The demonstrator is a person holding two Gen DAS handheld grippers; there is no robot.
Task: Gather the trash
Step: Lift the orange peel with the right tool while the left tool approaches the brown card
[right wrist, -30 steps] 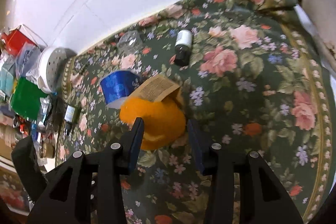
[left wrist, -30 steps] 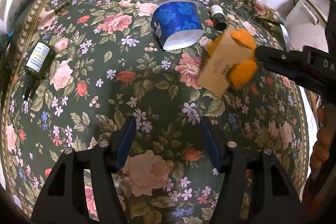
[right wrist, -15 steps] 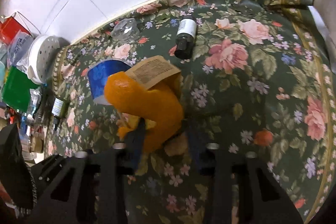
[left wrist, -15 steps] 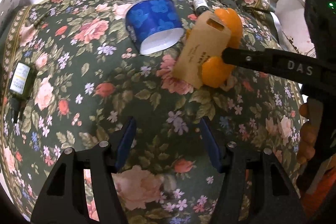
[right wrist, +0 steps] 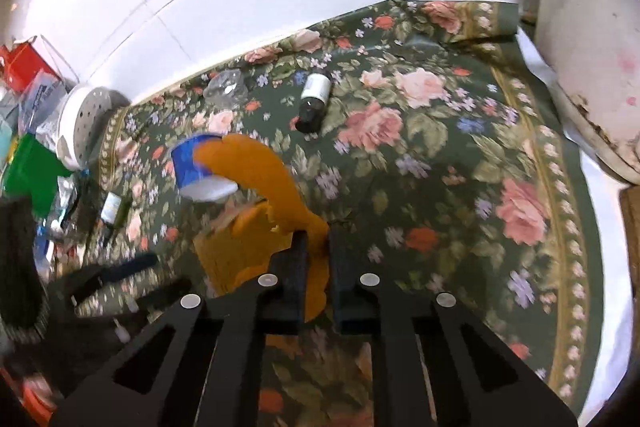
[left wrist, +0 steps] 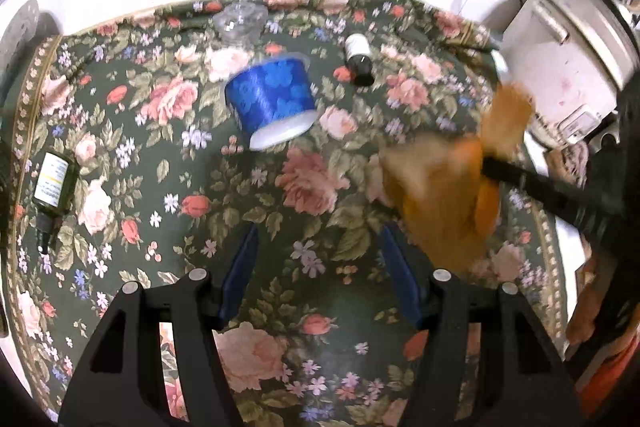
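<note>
Honestly, right gripper (right wrist: 318,259) fingers pinch that floppy orange peel (right wrist: 260,179) by its edge; left gripper (left wrist: 316,259) hangs half-open, empty.

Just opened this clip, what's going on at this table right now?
A person with a handheld gripper in each hand is clearing trash off a floral tablecloth. The right gripper has its jaws shut on an orange wrapper, lifted off the cloth. The left gripper hangs open and empty. A tipped blue cup and two small dark bottles lie on the cloth.
</note>
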